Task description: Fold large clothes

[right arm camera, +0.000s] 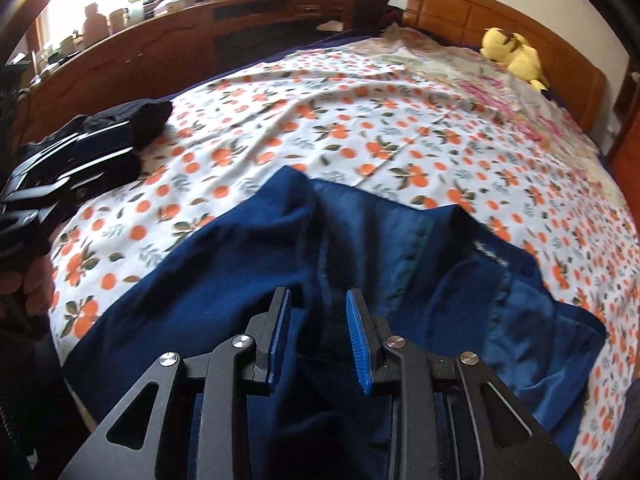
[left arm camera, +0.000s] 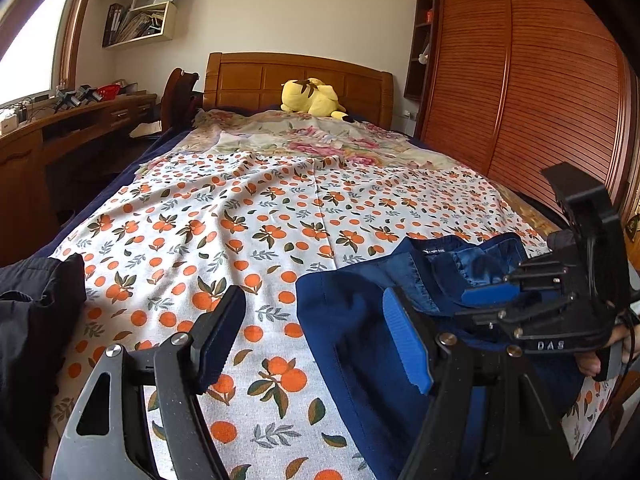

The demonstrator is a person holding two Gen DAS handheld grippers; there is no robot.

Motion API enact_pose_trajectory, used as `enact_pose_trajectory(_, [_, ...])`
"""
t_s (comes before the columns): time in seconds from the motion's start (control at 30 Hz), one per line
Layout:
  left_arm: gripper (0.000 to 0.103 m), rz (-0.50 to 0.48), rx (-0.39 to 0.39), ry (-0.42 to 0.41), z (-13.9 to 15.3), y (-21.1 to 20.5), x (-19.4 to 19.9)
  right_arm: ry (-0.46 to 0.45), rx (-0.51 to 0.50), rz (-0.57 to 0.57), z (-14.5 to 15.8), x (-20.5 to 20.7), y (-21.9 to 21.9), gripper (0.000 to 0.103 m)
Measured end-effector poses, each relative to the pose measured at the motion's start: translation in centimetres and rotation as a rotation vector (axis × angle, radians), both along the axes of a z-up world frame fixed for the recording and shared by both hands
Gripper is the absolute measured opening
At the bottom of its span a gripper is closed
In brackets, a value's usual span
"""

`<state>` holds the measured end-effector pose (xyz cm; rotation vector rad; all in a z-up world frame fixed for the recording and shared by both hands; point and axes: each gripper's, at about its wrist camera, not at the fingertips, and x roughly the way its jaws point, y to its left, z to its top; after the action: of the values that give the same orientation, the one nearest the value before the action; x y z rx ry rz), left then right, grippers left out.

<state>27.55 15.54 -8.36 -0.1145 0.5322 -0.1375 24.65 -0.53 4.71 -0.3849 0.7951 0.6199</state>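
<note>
1. Left wrist view: the left gripper (left arm camera: 316, 340) hangs over the bed's near edge with its jaws wide apart and nothing between them; one blue pad (left arm camera: 408, 344) stands over the navy garment (left arm camera: 352, 320), the other finger over the orange-print sheet (left arm camera: 256, 216).
2. Right wrist view: the right gripper (right arm camera: 318, 338) points down at the navy garment (right arm camera: 248, 264), jaws partly apart, with a raised fold of the cloth in the gap; the pads do not visibly press on it, so it reads as let go.
3. The navy garment lies rumpled along the near edge of the bed, toward its right corner, lining and collar label turned up.
4. A dark garment (left arm camera: 36, 296) lies bunched at the near left corner.
5. A yellow plush toy (left arm camera: 310, 98) rests at the far end against the wooden headboard (left arm camera: 248, 80).
6. A wooden desk (left arm camera: 72, 128) runs along the bed's left side, and a slatted wardrobe (left arm camera: 532, 80) stands to the right.
</note>
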Motion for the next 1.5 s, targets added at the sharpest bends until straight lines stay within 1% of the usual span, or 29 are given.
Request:
enact_pose_trajectory(0.13, [0.072,0.003,-0.001,0.001,-0.1,0.1,0.0,0.015,-0.046,0.019,-0.9,0.5,0.6,0.030])
enact_pose_trajectory(0.27, [0.072,0.003,-0.002,0.003,-0.1,0.1,0.0,0.019,-0.113,-0.012,-1.9,2.0,0.6,0.029])
enact_pose_trajectory(0.3, [0.072,0.002,-0.001,0.003,-0.1,0.2,0.0,0.023,-0.126,-0.013,-2.2,2.5,0.8,0.023])
enact_pose_trajectory(0.33, [0.072,0.002,-0.003,0.002,0.0,0.1,0.0,0.024,-0.136,-0.009,-2.3,3.1,0.7,0.011])
enact_pose_trajectory(0.37, [0.072,0.002,-0.003,0.001,0.0,0.1,0.0,0.018,-0.153,0.002,-2.4,3.6,0.8,0.003])
enact_pose_trajectory(0.43, [0.072,0.003,-0.003,0.000,0.0,0.1,0.0,-0.040,-0.195,0.002,-2.3,4.4,1.4,0.003])
enact_pose_trajectory(0.47, [0.072,0.006,-0.004,-0.002,0.0,0.1,0.0,-0.068,-0.213,-0.016,-2.0,5.2,1.5,0.003])
enact_pose_trajectory(0.57, [0.072,0.013,-0.007,-0.010,0.1,0.3,-0.1,-0.108,-0.217,-0.070,-1.2,7.7,1.4,0.003])
enact_pose_trajectory(0.63, [0.072,0.014,-0.011,-0.013,0.1,0.5,-0.2,-0.141,-0.229,-0.080,-0.8,9.1,1.7,0.003])
enact_pose_trajectory(0.7, [0.072,0.015,-0.013,-0.015,0.1,0.5,-0.2,-0.144,-0.209,-0.087,-0.4,10.5,2.2,0.003])
enact_pose_trajectory(0.77, [0.072,0.014,-0.014,-0.017,0.1,0.5,-0.2,-0.160,-0.190,-0.064,-0.2,11.0,3.1,0.003])
enact_pose_trajectory(0.87, [0.072,0.011,-0.022,-0.024,0.4,0.3,0.0,-0.140,-0.164,-0.041,-0.4,11.4,4.4,0.003])
enact_pose_trajectory(0.9, [0.072,0.008,-0.026,-0.026,0.5,0.2,0.0,-0.130,-0.154,-0.042,-0.5,11.5,4.6,0.005])
enact_pose_trajectory(0.97, [0.072,-0.001,-0.038,-0.034,0.8,-0.1,0.1,-0.130,-0.144,-0.072,-0.6,11.7,4.8,0.014])
enact_pose_trajectory(1.0, [0.072,-0.007,-0.040,-0.037,0.9,-0.4,0.2,-0.137,-0.138,-0.087,-0.5,11.9,4.4,0.020])
enact_pose_trajectory(1.03, [0.072,-0.011,-0.041,-0.040,1.1,-0.7,0.2,-0.132,-0.119,-0.098,-0.3,11.9,4.0,0.023])
enact_pose_trajectory(1.07, [0.072,-0.014,-0.040,-0.045,1.2,-1.0,0.3,-0.121,-0.098,-0.100,0.0,11.7,3.4,0.028])
enact_pose_trajectory(1.1, [0.072,-0.015,-0.042,-0.046,1.2,-1.3,0.3,-0.118,-0.090,-0.103,0.3,11.6,3.0,0.031])
enact_pose_trajectory(1.2, [0.072,-0.055,-0.039,-0.047,1.4,-3.0,0.5,-0.133,-0.084,-0.126,1.2,10.2,0.3,0.032])
enact_pose_trajectory(1.3, [0.072,-0.087,-0.022,-0.049,1.6,-4.8,0.6,-0.121,-0.063,-0.151,1.7,8.3,-3.0,0.033])
enact_pose_trajectory(1.4, [0.072,-0.135,-0.020,-0.057,2.0,-6.9,0.6,-0.119,-0.057,-0.180,1.7,6.1,-6.4,0.033])
enact_pose_trajectory(1.5, [0.072,-0.167,-0.029,-0.068,2.4,-8.5,0.6,-0.112,-0.066,-0.227,0.9,4.8,-9.2,0.033])
